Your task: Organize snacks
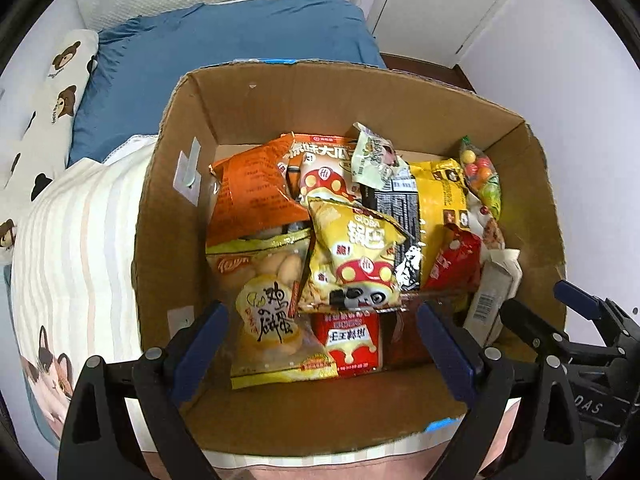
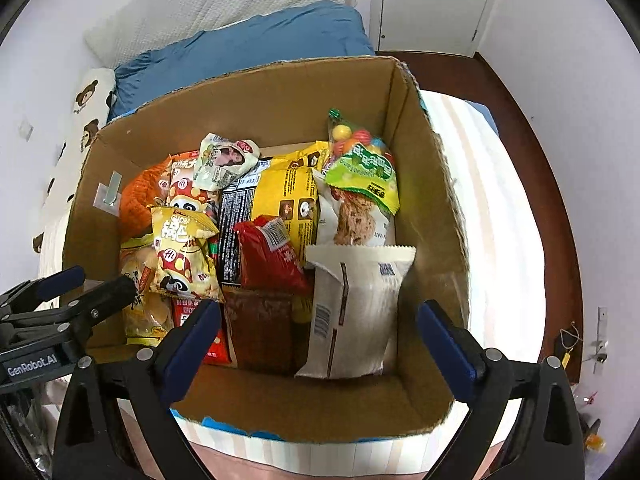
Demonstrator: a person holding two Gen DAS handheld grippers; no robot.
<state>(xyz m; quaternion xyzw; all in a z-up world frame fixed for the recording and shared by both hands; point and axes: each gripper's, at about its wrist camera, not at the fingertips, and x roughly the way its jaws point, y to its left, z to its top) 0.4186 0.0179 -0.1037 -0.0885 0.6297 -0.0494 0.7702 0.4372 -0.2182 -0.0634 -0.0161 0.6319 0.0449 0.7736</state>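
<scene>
An open cardboard box sits on a bed and holds several snack packets. In the left wrist view I see a yellow chips bag, an orange bag, a clear cookie packet and a red packet. In the right wrist view a white wrapped packet, a red pouch and a green-topped candy bag lie at the right. My left gripper hovers open and empty above the box. My right gripper is open and empty above its right half.
The box rests on a striped bedspread. A blue pillow and a bear-print pillow lie behind it. A white wall and cupboard doors stand behind. A dark wooden bed frame curves at right.
</scene>
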